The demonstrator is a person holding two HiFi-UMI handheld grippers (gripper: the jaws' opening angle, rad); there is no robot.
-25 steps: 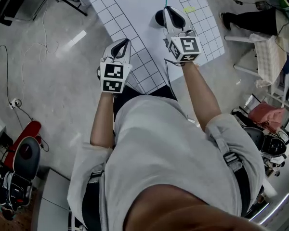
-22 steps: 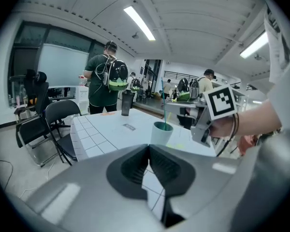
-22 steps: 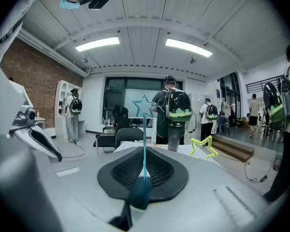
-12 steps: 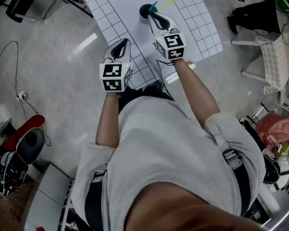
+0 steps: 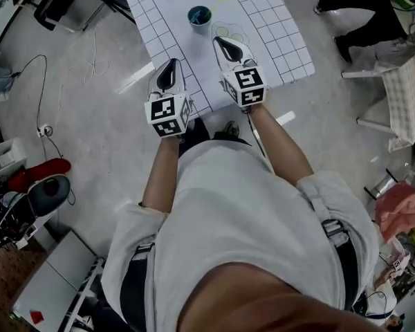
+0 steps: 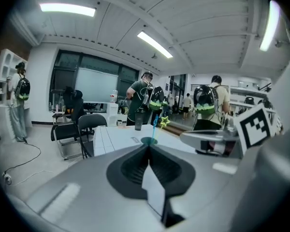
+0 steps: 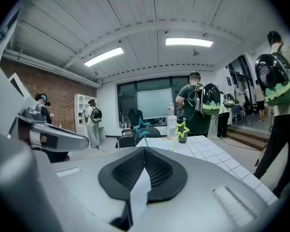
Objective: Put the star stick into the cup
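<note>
Standing in the small teal cup (image 5: 200,25), upper centre on the white gridded tabletop (image 5: 263,26): thin blue star-topped stick (image 7: 143,126), looking light, slender, bendable; mid-shaft is offering the safest hold. Left hand-held gripper (image 5: 170,66) and right hand-held gripper (image 5: 221,42) are hovering closed, empty.

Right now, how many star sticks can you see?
2. A blue star stick and a yellow star stick, side by side, apparently both in the cup.
</note>
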